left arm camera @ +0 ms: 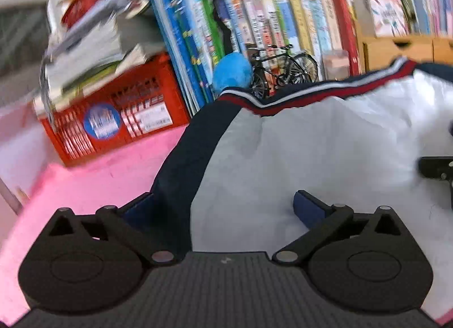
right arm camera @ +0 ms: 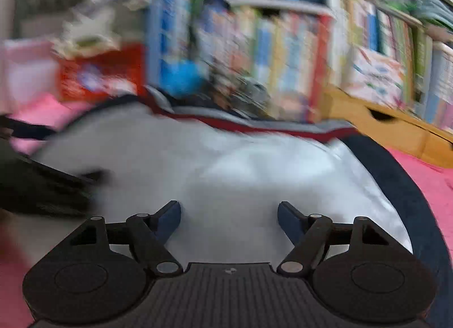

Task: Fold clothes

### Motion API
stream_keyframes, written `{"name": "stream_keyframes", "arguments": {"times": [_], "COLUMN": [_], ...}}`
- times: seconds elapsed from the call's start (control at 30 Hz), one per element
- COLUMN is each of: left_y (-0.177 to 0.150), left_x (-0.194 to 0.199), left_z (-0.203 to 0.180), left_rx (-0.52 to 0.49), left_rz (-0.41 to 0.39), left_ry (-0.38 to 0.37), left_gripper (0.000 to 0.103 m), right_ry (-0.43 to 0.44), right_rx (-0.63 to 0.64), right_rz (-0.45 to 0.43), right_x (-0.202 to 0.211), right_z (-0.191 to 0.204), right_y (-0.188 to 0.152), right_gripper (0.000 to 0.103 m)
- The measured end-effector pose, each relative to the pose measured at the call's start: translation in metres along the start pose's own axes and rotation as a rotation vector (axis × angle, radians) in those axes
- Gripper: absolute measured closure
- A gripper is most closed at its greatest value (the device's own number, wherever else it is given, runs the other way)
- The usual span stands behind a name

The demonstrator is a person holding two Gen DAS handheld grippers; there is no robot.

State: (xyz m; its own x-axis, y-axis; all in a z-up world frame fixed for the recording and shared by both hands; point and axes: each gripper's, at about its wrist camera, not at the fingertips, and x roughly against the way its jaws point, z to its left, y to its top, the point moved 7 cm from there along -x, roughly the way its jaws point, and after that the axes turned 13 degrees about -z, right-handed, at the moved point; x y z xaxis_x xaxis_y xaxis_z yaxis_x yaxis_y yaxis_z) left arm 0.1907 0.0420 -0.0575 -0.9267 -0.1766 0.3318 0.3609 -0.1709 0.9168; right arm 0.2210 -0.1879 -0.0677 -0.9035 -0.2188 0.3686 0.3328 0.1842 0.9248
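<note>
In the left wrist view, the white shirt (left arm camera: 325, 158) is being kept spread flat on the pink bench (left arm camera: 107, 180), collar toward the red crate (left arm camera: 113, 118), probably so a fold can be started. The left tool (left arm camera: 223, 209) is being held fully open astride the navy sleeve (left arm camera: 181, 175), gripping nothing.

In the right wrist view, blurred, the right tool (right arm camera: 229, 217) is being held partly open over the shirt's white body, empty. Only here is the shirt's far navy sleeve (right arm camera: 410, 200) being shown.

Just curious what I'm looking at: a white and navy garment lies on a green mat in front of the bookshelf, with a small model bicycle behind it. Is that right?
Not quite: the mat is pink, not green, as the left wrist view shows. The rest holds: the white and navy garment lies on it in front of the bookshelf, with the small model bicycle behind it.
</note>
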Motion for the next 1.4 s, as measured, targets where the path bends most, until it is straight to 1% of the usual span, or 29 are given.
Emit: {"name": "stream_keyframes", "arguments": {"times": [0.03,0.07,0.1,0.13,0.17,0.2,0.23,0.27,0.3,0.33,0.37,0.4,0.43,0.47,0.53,0.57,0.6,0.67,0.7,0.8,0.9,0.97,1.03,1.1,1.13,1.17,1.23,1.3,1.4], "left_y": [-0.003,-0.005,-0.007,-0.01,-0.011,-0.012,-0.012,-0.011,-0.012,-0.014,-0.013,-0.012,-0.014,-0.015,-0.016,-0.015,-0.014,-0.014,-0.013,-0.021,-0.023,-0.025,-0.014,-0.011,-0.01,-0.009,-0.01,-0.01,-0.01], "left_x": [-0.002,-0.003,-0.005,-0.006,-0.006,-0.006,-0.007,-0.007,-0.007,-0.009,-0.009,-0.009,-0.01,-0.011,-0.012,-0.012,-0.012,-0.012,-0.012,-0.021,-0.028,-0.028,-0.017,-0.011,-0.01,-0.01,-0.011,-0.011,-0.012], "left_z": [0.003,0.006,0.006,0.006,0.006,0.005,0.004,0.004,0.005,0.005,0.006,0.006,0.006,0.006,0.007,0.007,0.008,0.009,0.01,0.009,0.006,0.006,0.012,0.014,0.013,0.013,0.013,0.013,0.012], "left_rx": [0.024,0.04,0.043,0.041,0.032,0.021,0.012,0.009,0.011,0.016,0.02,0.023,0.025,0.027,0.032,0.036,0.039,0.05,0.055,0.065,0.065,0.07,0.082,0.092,0.095,0.098,0.101,0.104,0.1], "left_rz": [0.012,0.019,0.021,0.021,0.019,0.016,0.014,0.013,0.015,0.017,0.019,0.02,0.021,0.022,0.025,0.027,0.03,0.036,0.039,0.049,0.053,0.057,0.063,0.067,0.068,0.069,0.07,0.071,0.071], "left_ry": [-0.013,-0.025,-0.029,-0.03,-0.029,-0.028,-0.025,-0.022,-0.022,-0.024,-0.026,-0.028,-0.029,-0.03,-0.033,-0.035,-0.037,-0.041,-0.043,-0.049,-0.053,-0.057,-0.062,-0.065,-0.066,-0.067,-0.067,-0.068,-0.067], "left_gripper": [0.0,0.0,0.0,0.0,0.0,0.0,0.0,0.0,0.0,0.0,0.0,0.0,0.0,0.0,0.0,0.0,0.0,0.0,0.0,0.0,0.0,0.0,0.0,0.0,0.0,0.0,0.0,0.0,0.0], "right_ry": [-0.05,-0.119,-0.19,-0.254,-0.316,-0.357,-0.38,-0.392,-0.426,-0.456,-0.441,-0.382,-0.292,-0.197,-0.027,0.038,0.063,0.039,0.018,-0.034,-0.028,-0.015,0.011,0.051,0.079,0.107,0.097,0.03,-0.19], "right_rx": [-0.029,-0.058,-0.048,-0.026,-0.002,-0.018,-0.088,-0.143,-0.147,-0.112,-0.082,-0.077,-0.103,-0.136,-0.185,-0.176,-0.151,-0.085,-0.09,-0.126,-0.197,-0.216,-0.258,-0.299,-0.293,-0.283,-0.224,-0.138,0.029], "right_rz": [0.011,0.014,0.01,0.014,0.021,0.034,0.053,0.061,0.053,0.026,-0.014,-0.057,-0.06,-0.054,-0.025,0.007,0.03,0.066,0.076,0.095,0.12,0.112,0.103,0.099,0.099,0.099,0.095,0.102,0.115], "right_x": [-0.002,-0.003,-0.002,-0.001,0.001,0.001,0.005,0.009,0.015,0.019,0.022,0.024,0.021,0.018,0.011,0.002,-0.009,-0.038,-0.05,-0.084,-0.115,-0.118,-0.116,-0.112,-0.102,-0.091,-0.072,-0.049,-0.022], "right_z": [-0.019,-0.043,-0.068,-0.088,-0.107,-0.125,-0.144,-0.153,-0.154,-0.147,-0.134,-0.116,-0.095,-0.073,-0.032,-0.011,0.005,0.024,0.023,0.016,0.007,0.008,0.009,0.01,0.01,0.011,0.01,-0.005,-0.06], "right_y": [-0.003,-0.002,-0.001,-0.003,-0.004,-0.004,-0.004,-0.002,0.004,0.013,0.025,0.036,0.042,0.047,0.053,0.053,0.053,0.051,0.052,0.059,0.067,0.069,0.069,0.07,0.068,0.067,0.063,0.056,0.035], "right_gripper": [0.028,0.037,0.049,0.047,0.033,0.004,0.005,0.01,0.02,0.023,0.023,0.023,0.023,0.023,0.029,0.035,0.04,0.045,0.048,0.048,0.049,0.048,0.045,0.038,0.035,0.029,0.026,0.023,0.021]}}
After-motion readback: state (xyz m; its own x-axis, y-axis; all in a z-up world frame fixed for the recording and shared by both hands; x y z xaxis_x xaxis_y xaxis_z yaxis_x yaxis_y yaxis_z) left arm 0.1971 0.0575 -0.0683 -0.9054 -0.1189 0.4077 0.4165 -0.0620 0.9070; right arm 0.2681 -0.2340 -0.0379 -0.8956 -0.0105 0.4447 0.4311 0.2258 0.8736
